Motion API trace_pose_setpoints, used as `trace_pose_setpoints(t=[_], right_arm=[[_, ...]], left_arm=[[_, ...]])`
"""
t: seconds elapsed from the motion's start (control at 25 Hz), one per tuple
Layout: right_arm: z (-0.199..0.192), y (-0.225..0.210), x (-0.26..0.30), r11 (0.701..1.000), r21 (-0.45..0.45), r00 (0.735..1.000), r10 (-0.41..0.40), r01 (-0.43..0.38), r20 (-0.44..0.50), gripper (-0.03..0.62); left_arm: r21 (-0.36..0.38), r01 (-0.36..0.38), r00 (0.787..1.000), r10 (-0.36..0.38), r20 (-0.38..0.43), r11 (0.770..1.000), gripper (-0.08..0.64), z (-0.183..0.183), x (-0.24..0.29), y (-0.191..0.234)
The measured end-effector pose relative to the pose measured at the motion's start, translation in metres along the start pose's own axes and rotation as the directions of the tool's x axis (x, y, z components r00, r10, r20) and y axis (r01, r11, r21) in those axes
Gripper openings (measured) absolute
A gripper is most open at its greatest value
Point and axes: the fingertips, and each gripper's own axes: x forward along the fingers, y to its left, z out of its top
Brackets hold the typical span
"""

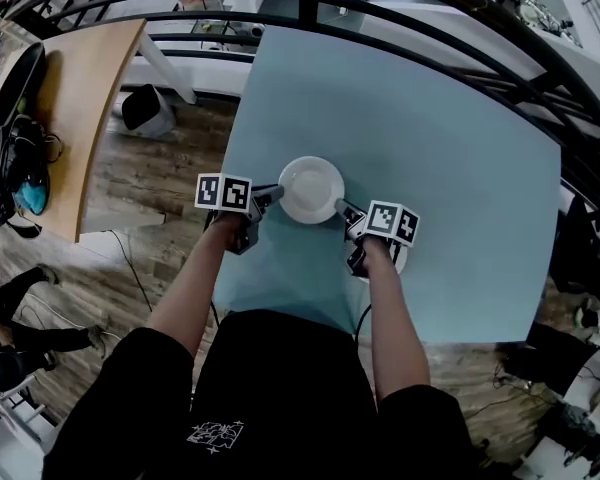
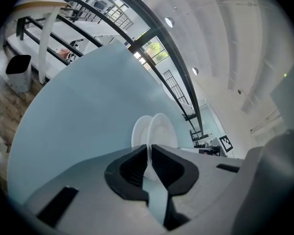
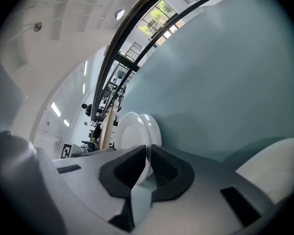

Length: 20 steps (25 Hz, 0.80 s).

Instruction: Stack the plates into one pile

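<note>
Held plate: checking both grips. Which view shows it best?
Head view: whole held plate, left gripper and right gripper on opposite rims. Each gripper view shows it edge-on, rim pinched between its jaws.

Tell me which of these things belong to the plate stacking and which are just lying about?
Belonging to the job: held plate, pinched at its rim by left gripper and right gripper; second plate on the blue table.
Just lying about: wooden table, black bag on it, bin on the floor.
</note>
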Motion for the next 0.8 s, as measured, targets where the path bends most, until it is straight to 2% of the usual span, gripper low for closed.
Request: trace_pose_setpoints(t=[0.32, 0.56, 0.8], right_arm=[[0.007, -0.002, 0.007, 1.0, 0.02, 1.0, -0.009, 0.009, -0.009, 0.026], [0.009, -0.005, 0.005, 1.0, 0.028, 1.0, -0.012, 0.012, -0.002, 0.026], [0.008, -0.004, 0.007, 1.0, -0.001, 1.0, -0.026, 0.026, -0.007, 0.026]], left_arm=[[0.005, -0.042, 0.999, 0.042, -0.029, 0.999, 0.037, 0.006, 0.006, 0.008], [0.06, -0.089, 0.994, 0.092, -0.051, 0.994, 0.037, 0.004, 0.009, 0.008], [0.061, -0.103, 0.993, 0.107, -0.054, 0.993, 0.04, 0.0, 0.008, 0.015]])
